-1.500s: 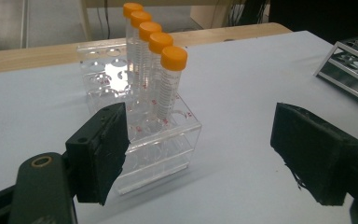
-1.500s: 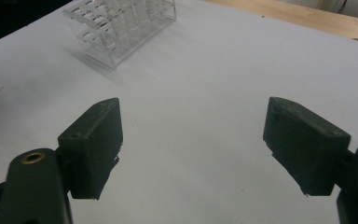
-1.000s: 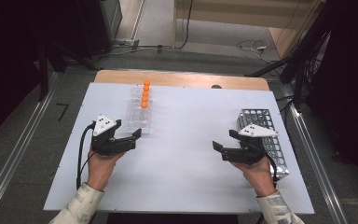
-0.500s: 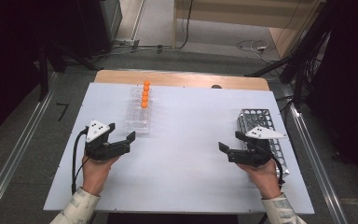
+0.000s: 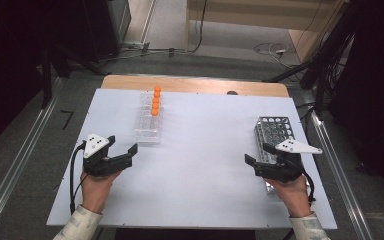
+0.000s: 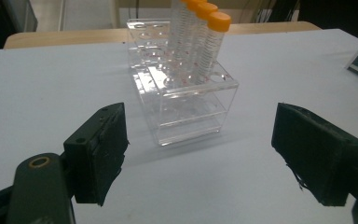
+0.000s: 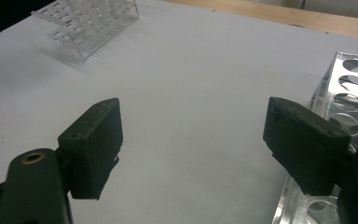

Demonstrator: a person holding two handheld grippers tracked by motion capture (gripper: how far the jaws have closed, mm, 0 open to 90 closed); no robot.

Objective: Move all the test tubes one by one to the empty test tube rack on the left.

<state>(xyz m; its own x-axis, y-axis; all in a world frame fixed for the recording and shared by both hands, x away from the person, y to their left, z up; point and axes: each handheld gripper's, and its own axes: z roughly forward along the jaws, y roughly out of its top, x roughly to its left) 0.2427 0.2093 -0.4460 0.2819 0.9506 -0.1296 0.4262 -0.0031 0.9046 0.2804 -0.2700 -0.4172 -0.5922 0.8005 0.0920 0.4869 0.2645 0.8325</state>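
The left gripper [image 5: 122, 148] has its jaws spread wide and holds nothing, pointing at the clear tube rack [image 6: 182, 88] just ahead, where 4 orange-capped tubes [image 5: 155, 101] stand. The right gripper [image 5: 257, 156] is likewise wide and empty, beside the metal rack [image 5: 275, 131].

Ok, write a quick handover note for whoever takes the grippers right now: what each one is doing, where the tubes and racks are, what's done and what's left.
Left gripper: open, holding nothing, just short of the clear rack's near end.
Right gripper: open, holding nothing, beside the metal rack at the table's right edge.
Orange-capped tubes: all upright in one row in the clear rack; at least four caps visible.
Done: nothing moved out; the metal rack's visible holes look empty.
Left: probably carrying tubes over to the metal rack, starting with the nearest tube.
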